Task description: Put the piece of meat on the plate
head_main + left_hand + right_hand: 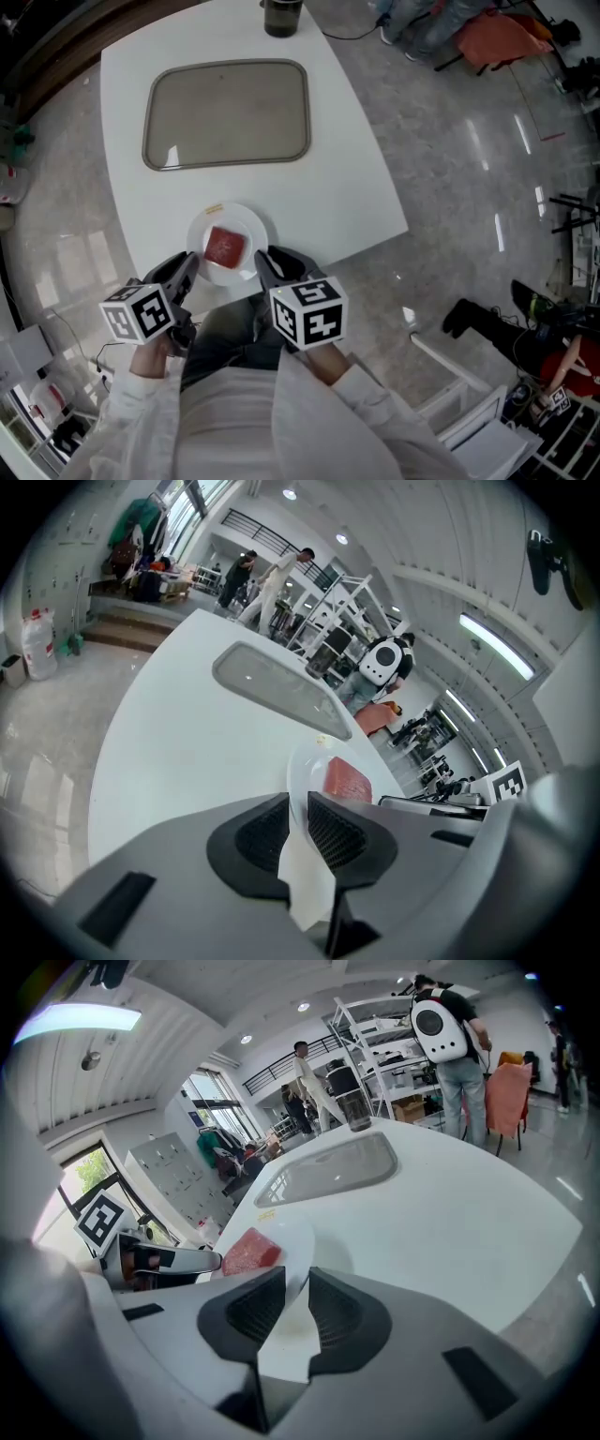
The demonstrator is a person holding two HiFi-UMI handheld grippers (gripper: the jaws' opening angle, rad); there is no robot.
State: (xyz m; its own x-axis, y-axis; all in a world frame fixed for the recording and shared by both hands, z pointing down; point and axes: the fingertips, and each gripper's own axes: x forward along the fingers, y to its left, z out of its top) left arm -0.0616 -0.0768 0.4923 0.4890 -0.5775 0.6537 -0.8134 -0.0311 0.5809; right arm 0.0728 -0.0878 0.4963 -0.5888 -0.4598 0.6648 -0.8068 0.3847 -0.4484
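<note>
A red square piece of meat (225, 247) lies on a small white plate (228, 215) at the near edge of the white table (356, 187). My left gripper (190, 266) is shut on the plate's left rim and my right gripper (264, 262) is shut on its right rim. In the left gripper view the white rim (302, 761) sits pinched in the left gripper (298, 806), with the meat (347, 778) just beyond. In the right gripper view the right gripper (296, 1288) clamps the plate (292, 1230) beside the meat (250, 1251).
A large grey tray (227, 112) lies on the far half of the table, and a dark cup (281, 17) stands at the far edge. The table's near edge runs right under the plate. People and shelving stand beyond the table.
</note>
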